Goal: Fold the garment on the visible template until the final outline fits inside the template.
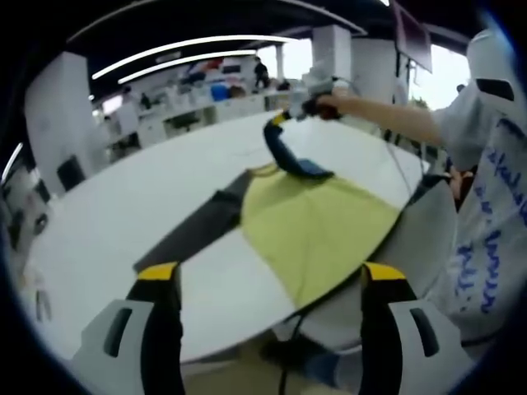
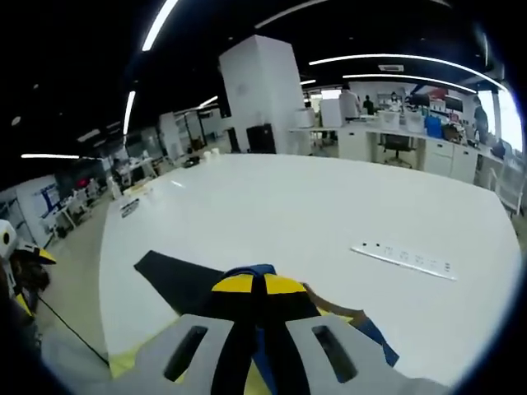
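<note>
A yellow garment [image 1: 317,226] with dark sleeves lies on a white table [image 1: 123,214], its hem over the near edge. I can't make out a template. Bare tabletop stretches beyond it. My right gripper [image 2: 262,286] has its jaws pinched together on a blue sleeve [image 1: 284,152], lifting it. My left gripper [image 1: 272,276] hangs off the table edge, jaws wide, holding nothing.

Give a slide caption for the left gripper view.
Right gripper lifts the blue sleeve of the yellow garment on the white table.

One garment [image 1: 317,226], one white table [image 1: 123,214], two grippers, one power strip [image 2: 401,256].
</note>
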`<state>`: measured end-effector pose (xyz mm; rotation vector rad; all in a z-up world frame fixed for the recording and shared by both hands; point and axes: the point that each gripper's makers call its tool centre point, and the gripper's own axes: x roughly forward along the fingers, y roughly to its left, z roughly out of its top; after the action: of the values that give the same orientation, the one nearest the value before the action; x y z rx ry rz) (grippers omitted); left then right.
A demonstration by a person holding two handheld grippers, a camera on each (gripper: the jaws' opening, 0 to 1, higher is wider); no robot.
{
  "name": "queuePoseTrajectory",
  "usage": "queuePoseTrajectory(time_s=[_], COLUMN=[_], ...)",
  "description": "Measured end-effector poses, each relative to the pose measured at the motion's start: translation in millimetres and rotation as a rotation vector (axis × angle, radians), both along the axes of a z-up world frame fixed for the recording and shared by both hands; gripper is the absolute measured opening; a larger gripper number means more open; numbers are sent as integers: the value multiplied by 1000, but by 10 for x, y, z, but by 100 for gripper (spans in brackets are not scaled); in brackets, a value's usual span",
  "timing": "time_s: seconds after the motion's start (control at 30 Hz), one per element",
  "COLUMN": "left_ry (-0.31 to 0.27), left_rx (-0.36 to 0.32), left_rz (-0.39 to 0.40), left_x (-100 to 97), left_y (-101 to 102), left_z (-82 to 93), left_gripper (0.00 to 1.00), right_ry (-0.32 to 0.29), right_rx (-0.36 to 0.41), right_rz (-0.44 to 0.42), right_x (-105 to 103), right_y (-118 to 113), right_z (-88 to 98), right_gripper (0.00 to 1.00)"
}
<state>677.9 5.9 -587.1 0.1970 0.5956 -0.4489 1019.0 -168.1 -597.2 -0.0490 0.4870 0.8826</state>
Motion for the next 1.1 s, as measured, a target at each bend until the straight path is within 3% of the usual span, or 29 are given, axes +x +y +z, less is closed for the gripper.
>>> queuePoseTrajectory(time_s=[0.53,0.9,1.1], left_ry=[19,36,46], left_rx=[-17,-23,-28], left_rz=[15,20,15], left_x=[-38,-55,-43], left_y=[167,277,317], left_z=[-59,-111,-138], left_gripper=[86,85,85], right_ry=[63,110,139], right_rx=[-53,-75,-101], right_rz=[20,56,101], right_x=[-41,-155,-314], right_y=[216,432,617], right_z=[-406,-646,-815], right_gripper=[2,2,2])
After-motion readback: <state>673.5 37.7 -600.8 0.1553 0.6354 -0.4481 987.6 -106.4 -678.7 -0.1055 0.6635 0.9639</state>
